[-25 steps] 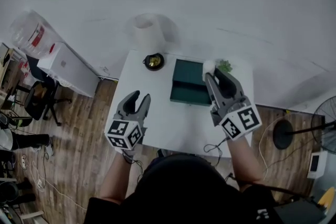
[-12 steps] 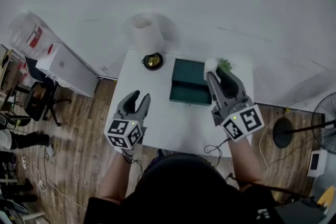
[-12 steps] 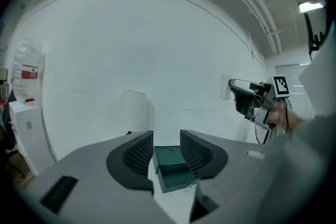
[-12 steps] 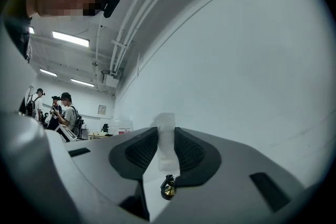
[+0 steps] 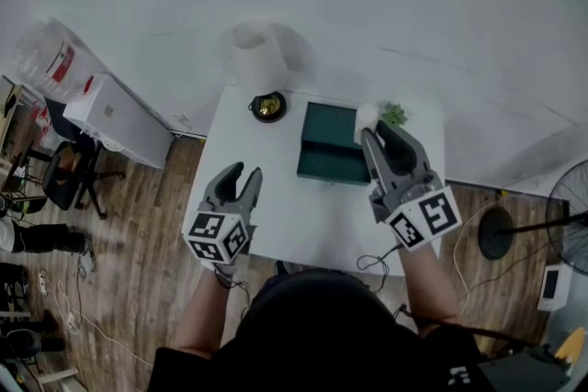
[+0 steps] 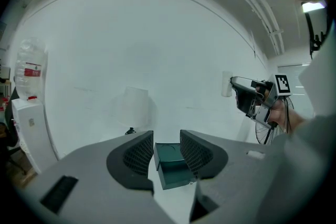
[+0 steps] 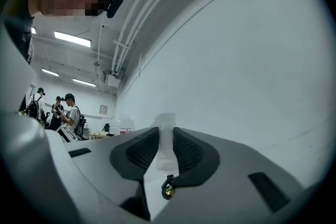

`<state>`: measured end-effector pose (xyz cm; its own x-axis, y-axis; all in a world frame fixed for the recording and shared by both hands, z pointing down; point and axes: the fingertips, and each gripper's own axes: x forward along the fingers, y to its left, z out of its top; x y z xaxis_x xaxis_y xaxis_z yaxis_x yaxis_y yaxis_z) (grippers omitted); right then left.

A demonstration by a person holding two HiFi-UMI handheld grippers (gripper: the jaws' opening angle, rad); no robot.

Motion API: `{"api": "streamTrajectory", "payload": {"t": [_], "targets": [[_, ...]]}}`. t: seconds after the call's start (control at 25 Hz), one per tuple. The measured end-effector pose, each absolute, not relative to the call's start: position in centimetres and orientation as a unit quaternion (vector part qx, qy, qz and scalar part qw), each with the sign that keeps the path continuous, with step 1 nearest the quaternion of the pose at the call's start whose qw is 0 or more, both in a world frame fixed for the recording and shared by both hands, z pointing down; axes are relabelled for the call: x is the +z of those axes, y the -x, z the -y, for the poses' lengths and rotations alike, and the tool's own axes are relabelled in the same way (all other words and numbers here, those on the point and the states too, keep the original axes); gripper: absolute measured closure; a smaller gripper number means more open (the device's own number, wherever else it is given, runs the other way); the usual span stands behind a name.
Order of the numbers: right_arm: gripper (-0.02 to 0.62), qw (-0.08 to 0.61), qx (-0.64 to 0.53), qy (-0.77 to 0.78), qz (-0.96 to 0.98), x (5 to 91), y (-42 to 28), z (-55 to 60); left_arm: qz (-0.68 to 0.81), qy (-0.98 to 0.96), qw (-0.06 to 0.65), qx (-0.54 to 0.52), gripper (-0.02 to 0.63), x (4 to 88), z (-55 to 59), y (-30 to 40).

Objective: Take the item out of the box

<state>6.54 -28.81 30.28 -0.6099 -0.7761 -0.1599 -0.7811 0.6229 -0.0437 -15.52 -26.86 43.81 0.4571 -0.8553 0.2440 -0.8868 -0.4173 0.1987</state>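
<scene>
1. right gripper (image 5: 372, 129): raised over the far right part of the white table (image 5: 303, 225). Its jaws are closing on the small white cylindrical item (image 5: 366, 115), held between the pads at the very tips. In the right gripper view the item (image 7: 167, 131) stands upright in the narrow gap and pokes above the jaws.

2. small white cylindrical item: out of the box, in the air just beside the box's far right corner. The left gripper view shows it (image 6: 227, 84) clear of the table.

3. dark green rectangular box (image 5: 326, 162): open, on the middle of the table, lid raised at the far side.

4. left gripper (image 5: 246, 172): over the table's near left part, apart from the box. Its jaws stand a little apart and grip nothing; the box (image 6: 172, 168) shows through the gap.

5. black-and-gold round object (image 5: 268, 106): on the table, near the box's far left corner.

6. tall white roll (image 5: 255, 55): upright at the table's far left corner.

7. small green thing (image 5: 395, 115): far right, just beside the right gripper's tips; possibly a plant, too small to tell.
</scene>
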Motion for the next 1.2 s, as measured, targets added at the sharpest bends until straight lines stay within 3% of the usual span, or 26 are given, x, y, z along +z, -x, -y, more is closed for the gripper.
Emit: {"api": "streamTrajectory", "payload": {"t": [1.2], "targets": [[0.506,0.088,0.02,0.431,-0.898,30.08,-6.87,28.92,0.52,-0.838,0.154,0.054,0.449,44.03,27.0,15.18]]}}
